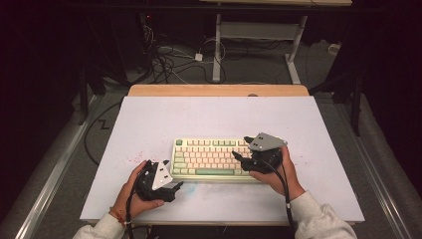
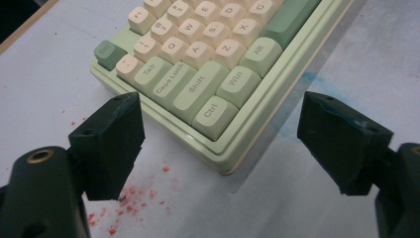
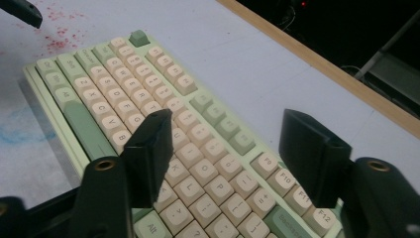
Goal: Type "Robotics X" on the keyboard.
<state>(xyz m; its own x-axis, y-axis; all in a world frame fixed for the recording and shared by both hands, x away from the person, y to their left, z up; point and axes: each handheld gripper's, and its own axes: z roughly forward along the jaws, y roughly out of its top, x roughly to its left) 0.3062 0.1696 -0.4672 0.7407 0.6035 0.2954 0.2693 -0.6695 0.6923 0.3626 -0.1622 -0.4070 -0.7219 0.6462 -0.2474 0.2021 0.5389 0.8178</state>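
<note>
White table (image 1: 149, 119) with red specks (image 2: 129, 198), dark room behind

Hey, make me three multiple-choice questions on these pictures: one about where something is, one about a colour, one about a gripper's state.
1. Where is the right gripper?
A. Over the right end of the keyboard
B. Off the far edge of the table
C. Flat on the floor

2. What colour are the speckled stains on the table near the keyboard's left corner?
A. Yellow
B. Red
C. Black

3. How do the jaws of the left gripper stand?
A. Shut on the keyboard
B. Shut on nothing
C. Open, apart from the keyboard

Answers:
1. A, the high view shows it above the right end of the keyboard.
2. B, the left gripper view shows red specks on the white surface.
3. C, a wide gap separates the jaws, and the keyboard's corner lies beyond them.
</note>
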